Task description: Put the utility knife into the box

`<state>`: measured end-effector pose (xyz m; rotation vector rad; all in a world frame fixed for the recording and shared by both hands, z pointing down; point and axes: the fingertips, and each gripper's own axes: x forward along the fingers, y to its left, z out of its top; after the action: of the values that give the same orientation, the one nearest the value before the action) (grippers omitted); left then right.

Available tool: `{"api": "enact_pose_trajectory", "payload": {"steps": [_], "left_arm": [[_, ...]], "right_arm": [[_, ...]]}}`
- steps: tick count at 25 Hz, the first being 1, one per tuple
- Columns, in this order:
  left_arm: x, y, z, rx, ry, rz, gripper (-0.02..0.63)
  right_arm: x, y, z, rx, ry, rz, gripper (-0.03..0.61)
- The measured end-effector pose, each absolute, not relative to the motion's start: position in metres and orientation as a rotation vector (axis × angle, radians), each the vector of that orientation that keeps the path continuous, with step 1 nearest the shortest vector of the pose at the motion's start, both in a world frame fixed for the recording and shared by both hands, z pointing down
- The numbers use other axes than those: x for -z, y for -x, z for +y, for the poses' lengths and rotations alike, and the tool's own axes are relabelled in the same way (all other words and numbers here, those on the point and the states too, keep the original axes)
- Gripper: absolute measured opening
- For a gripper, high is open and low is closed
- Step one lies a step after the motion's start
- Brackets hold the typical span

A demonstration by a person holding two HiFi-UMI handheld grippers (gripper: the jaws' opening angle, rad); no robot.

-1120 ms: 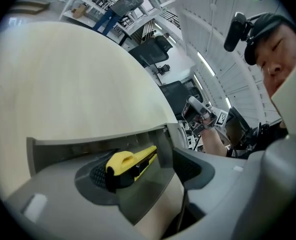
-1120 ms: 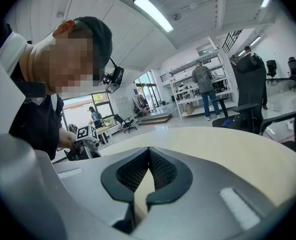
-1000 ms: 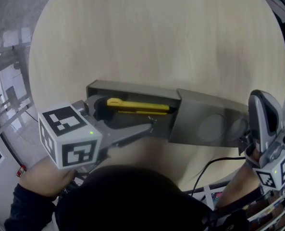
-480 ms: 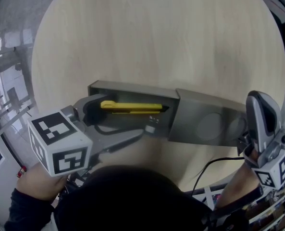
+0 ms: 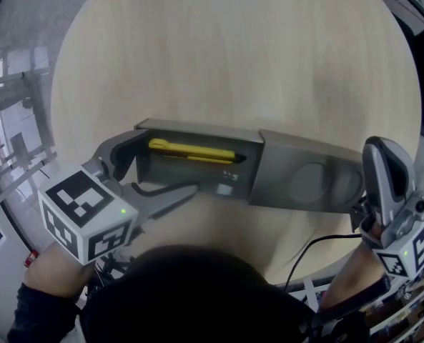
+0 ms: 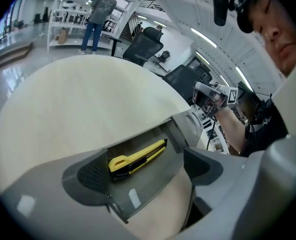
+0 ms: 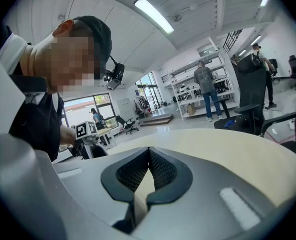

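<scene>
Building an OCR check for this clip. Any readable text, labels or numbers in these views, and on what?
No text is readable in any view.
Small white label on the grey rectangular box: too small to read.
Yellow plastic utility knife, lying in that box: no legible print.
Black-and-white marker cube at left and marker cube at right: square patterns only, no letters.

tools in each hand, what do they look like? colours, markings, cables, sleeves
Both are grey plastic with dark textured pads. The left tool, jaws opening round the grey rectangular box's end, and the right tool each carry a white cube with black square markers and a green light. A black cable trails near the right one. A dark sleeve covers the left arm.
</scene>
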<state>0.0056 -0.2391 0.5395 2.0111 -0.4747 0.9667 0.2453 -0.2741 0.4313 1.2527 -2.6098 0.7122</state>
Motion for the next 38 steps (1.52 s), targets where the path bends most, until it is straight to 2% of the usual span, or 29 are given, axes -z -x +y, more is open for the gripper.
{"api": "enact_pose_trajectory", "payload": {"steps": [6, 14, 20, 24, 27, 38], "left_arm": [[-0.534, -0.009, -0.239, -0.901, -2.021, -0.491, 0.454], [-0.488, -0.006, -0.261, -0.642, -2.184, -0.579, 0.445], [-0.425, 0.007, -0.273, -0.279, -2.370, -0.614, 0.144], [-0.396, 0.019, -0.266, -0.200, -2.461, -0.637, 0.033], [-0.374, 0.027, -0.258, -0.157, -2.497, -0.651, -0.002], [-0.287, 0.040, -0.213, 0.068, -2.594, -0.544, -0.002]], "right_arm": [[-0.427, -0.242, -0.274, -0.698, -1.244, -2.614, 0.015], [-0.409, -0.248, -0.259, -0.712, -1.292, -2.603, 0.015], [-0.387, -0.248, -0.241, -0.739, -1.332, -2.610, 0.015], [-0.367, -0.246, -0.225, -0.749, -1.362, -2.609, 0.015], [-0.353, -0.244, -0.213, -0.739, -1.382, -2.604, 0.015], [-0.303, -0.230, -0.171, -0.688, -1.447, -2.612, 0.015]]}}
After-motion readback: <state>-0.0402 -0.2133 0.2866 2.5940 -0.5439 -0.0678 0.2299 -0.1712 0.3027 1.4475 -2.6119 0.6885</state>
